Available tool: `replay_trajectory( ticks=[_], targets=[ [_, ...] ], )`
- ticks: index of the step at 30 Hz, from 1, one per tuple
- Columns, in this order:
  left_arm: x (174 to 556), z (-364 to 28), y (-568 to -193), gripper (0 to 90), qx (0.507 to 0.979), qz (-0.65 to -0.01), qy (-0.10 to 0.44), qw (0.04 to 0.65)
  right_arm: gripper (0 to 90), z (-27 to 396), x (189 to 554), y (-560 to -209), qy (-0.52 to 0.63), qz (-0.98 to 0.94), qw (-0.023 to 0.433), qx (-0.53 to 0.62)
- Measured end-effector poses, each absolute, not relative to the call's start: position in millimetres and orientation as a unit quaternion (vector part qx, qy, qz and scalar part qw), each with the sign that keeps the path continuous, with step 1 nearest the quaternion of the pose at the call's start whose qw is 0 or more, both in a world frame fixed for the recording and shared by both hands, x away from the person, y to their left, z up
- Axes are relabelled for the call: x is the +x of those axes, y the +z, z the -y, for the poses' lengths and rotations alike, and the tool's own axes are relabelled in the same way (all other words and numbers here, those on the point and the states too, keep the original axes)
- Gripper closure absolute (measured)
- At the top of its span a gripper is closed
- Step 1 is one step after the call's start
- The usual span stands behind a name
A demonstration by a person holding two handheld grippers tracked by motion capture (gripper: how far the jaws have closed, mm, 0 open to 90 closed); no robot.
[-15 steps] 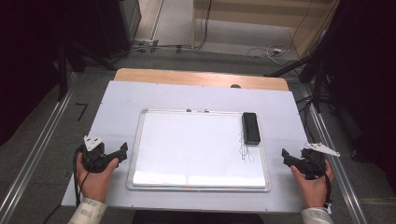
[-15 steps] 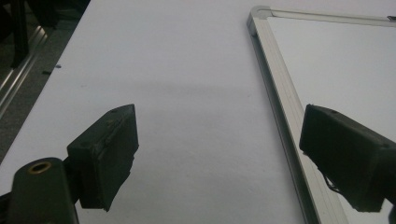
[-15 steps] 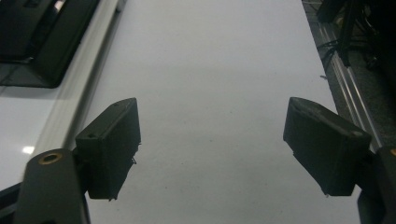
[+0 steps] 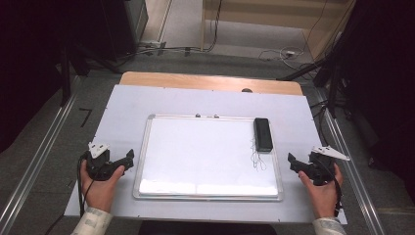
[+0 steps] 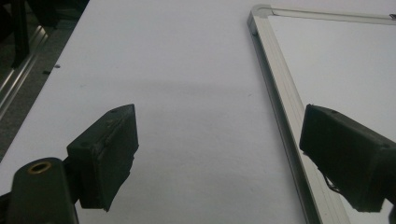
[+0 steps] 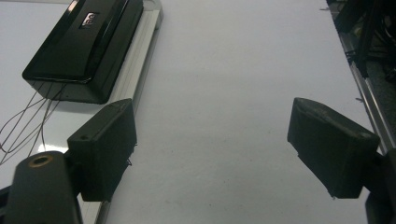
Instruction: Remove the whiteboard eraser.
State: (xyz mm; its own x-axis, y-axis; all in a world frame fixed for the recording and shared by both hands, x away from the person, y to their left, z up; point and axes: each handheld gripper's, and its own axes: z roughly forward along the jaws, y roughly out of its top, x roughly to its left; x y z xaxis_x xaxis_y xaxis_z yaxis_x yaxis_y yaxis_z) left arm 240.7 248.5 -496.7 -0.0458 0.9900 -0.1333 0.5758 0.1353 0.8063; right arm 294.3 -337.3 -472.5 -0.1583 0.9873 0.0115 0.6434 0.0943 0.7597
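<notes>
High view: whiteboard between left gripper and right gripper; fingers spread, empty.

White table, framed whiteboard lying flat at centre

The whiteboard runs off the right and bottom edges of the left gripper view, the black eraser is cut by the top edge of the right gripper view — its label too blurred to read — and the scribble is too fine to make out.
</notes>
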Motion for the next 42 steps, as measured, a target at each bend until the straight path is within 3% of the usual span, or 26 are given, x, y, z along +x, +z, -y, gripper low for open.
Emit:
replay_trajectory(
  ticks=[42],
  targets=[
    [240.2, -248.5, -497.4, 12.3, 0.596, -0.661, 0.288, 0.354, 18.1, 282.7, 347.7, -463.3, 0.339, -0.705, 0.250, 0.571]
  ],
)
